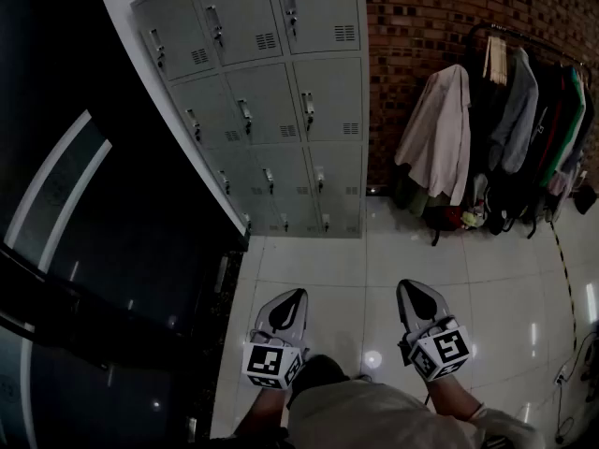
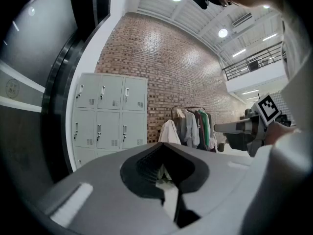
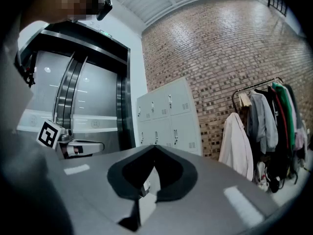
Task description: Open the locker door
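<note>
Head view: the grey locker [image 1: 281, 110] stands at the tiled floor's [image 1: 328, 269] far edge against a brick wall [image 1: 421, 26], well apart from the left gripper [image 1: 295, 297] and right gripper [image 1: 408, 288]. Left gripper view: jaws together, empty. Right gripper view: likewise. It is probably best to step closer and spread the jaws before reaching for a door handle [image 1: 306, 108].

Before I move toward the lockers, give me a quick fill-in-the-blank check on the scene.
1. Every door of the lockers is ____.
2. In the head view, the clothes rack stands to the lockers' ____.
3. The right gripper and left gripper both have jaws ____, holding nothing.
Missing words: closed; right; shut.
</note>
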Tool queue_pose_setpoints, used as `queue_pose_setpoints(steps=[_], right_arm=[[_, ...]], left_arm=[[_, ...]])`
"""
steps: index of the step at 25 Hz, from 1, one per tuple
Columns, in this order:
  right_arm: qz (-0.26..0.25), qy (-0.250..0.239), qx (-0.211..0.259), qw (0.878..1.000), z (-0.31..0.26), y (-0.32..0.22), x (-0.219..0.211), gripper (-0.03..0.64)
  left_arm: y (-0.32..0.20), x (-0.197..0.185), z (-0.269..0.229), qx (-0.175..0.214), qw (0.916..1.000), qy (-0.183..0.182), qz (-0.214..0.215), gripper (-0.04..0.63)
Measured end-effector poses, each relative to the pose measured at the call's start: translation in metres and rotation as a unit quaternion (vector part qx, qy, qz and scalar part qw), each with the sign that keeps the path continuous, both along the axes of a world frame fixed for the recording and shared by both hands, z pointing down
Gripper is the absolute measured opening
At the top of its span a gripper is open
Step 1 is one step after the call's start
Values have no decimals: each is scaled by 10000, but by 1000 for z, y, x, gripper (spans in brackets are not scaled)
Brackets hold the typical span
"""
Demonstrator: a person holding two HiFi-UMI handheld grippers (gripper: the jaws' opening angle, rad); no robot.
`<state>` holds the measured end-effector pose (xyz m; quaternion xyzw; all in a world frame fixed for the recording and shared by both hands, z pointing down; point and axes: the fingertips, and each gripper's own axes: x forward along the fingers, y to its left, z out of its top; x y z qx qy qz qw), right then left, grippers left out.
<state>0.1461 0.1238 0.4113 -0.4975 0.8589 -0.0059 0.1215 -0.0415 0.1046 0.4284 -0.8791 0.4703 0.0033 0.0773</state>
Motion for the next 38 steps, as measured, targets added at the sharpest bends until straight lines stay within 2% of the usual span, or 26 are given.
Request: queue_pose_setpoints(steps=[9,14,19,27,32,35,38], right_arm=[[32,-123,-61,9999,27,-88,-11,2],[137,-20,-71,9999,47,-186,-32,2],[293,62,-83,9995,45,-287,-60,2],[481,178,64,9987,50,-415,-101,2],[566,216,-3,9982,60,-473,-123,2],[514,377,-414,9971,75,-493,-134,2],[455,396,-285,9978,83,-515,-136,3]], left_arm=[[-92,-25,28,57,9997,173,-175,54],[-198,-57,52,-18,9997,185,-182,54],[-301,-88,49,123,9994,265,-207,54],[-429,-134,52,211,9996,161,-128,54],[-489,-145,66,190,9997,124,3,54],[-514,-150,75,206,9996,178,-47,54],[-536,-152,89,67,9994,311,-133,54]])
